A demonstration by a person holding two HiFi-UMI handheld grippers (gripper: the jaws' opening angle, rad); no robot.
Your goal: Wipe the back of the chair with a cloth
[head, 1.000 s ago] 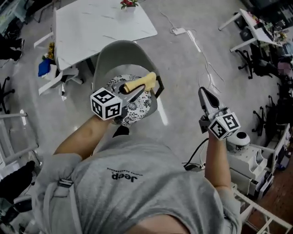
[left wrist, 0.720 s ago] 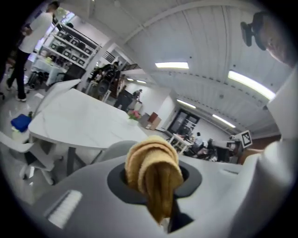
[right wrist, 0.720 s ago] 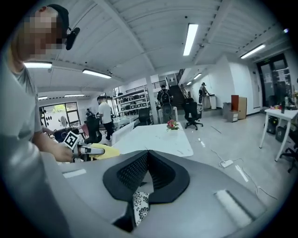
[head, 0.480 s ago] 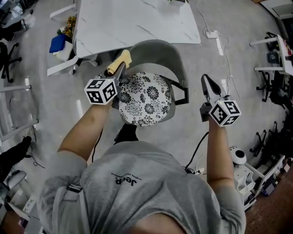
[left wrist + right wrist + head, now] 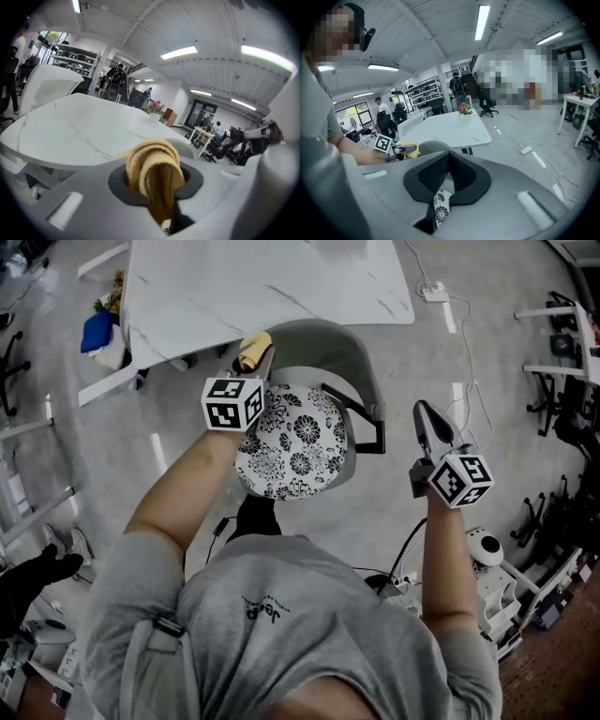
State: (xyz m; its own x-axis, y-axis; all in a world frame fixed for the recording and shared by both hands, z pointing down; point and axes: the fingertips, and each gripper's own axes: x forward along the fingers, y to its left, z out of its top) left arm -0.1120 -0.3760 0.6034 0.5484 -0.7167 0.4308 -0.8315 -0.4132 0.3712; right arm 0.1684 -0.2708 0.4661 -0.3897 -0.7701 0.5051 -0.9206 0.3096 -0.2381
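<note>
Cloth [image 5: 251,346] sticks lengthwise out of left tongs [image 5: 265,354], toward table [image 5: 272,282].

Head view looks down; all three views share the table [image 5: 262,287].

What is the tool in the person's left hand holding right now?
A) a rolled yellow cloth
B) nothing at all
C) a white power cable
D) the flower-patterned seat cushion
A: the left gripper has its jaws clamped on the rolled yellow cloth, close to the rim of the grey plastic chair back.
</note>
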